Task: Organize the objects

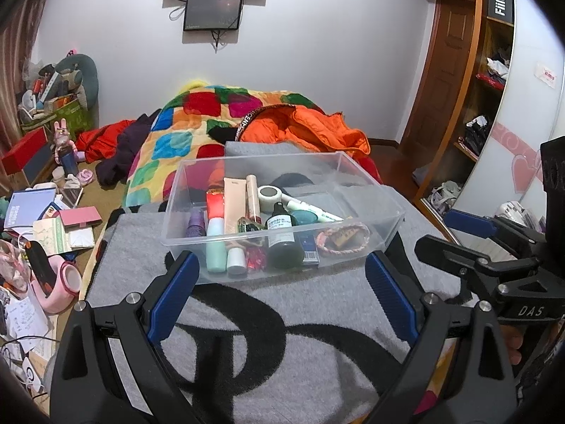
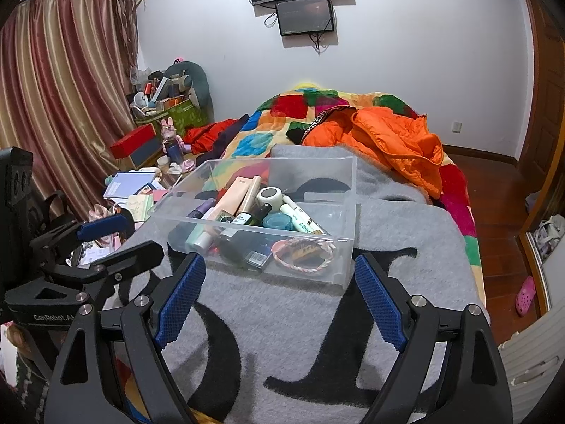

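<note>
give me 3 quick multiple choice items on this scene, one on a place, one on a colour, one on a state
1. Where does the clear bin sit?
A on the grey blanket
B on the floor
C on a shelf

2. What colour is the jacket behind the bin?
A blue
B orange
C white

3. How do the right gripper jaws stand?
A shut on a bottle
B shut on the bin
C open, holding nothing

Answers: 1 A, grey blanket shows all around its base. 2 B, the puffy jacket is bright orange. 3 C, both pads stand wide apart with only blanket between.

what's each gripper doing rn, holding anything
left gripper: open, holding nothing
right gripper: open, holding nothing
</note>
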`<state>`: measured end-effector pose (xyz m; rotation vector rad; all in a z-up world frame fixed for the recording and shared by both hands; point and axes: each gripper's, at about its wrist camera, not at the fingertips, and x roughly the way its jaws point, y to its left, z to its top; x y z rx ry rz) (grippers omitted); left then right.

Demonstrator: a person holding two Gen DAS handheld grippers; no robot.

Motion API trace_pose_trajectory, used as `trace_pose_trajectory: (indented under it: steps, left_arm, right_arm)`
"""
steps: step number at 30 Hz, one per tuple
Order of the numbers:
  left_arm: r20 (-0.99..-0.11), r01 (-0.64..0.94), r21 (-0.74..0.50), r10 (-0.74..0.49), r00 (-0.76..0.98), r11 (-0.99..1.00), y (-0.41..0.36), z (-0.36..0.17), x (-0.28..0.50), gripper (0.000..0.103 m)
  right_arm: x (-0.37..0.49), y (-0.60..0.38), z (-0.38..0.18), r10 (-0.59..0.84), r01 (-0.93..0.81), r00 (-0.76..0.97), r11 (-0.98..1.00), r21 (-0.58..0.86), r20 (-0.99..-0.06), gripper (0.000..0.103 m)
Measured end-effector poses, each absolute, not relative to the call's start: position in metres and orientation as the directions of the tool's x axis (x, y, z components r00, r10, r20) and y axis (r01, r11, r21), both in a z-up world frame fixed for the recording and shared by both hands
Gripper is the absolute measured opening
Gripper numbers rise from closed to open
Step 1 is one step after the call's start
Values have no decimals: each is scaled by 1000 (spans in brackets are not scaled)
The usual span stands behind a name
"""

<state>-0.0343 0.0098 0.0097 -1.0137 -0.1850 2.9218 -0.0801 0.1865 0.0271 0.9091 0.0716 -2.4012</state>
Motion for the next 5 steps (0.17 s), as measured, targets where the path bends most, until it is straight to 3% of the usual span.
trace_pose_trajectory:
  steps: [5]
  left_arm:
    - [-610,-14,-125,88,-787,-992,11,12,-32,96]
  right_arm:
    - [-80,185,26,-491,530,-605,-836,144,-626,85]
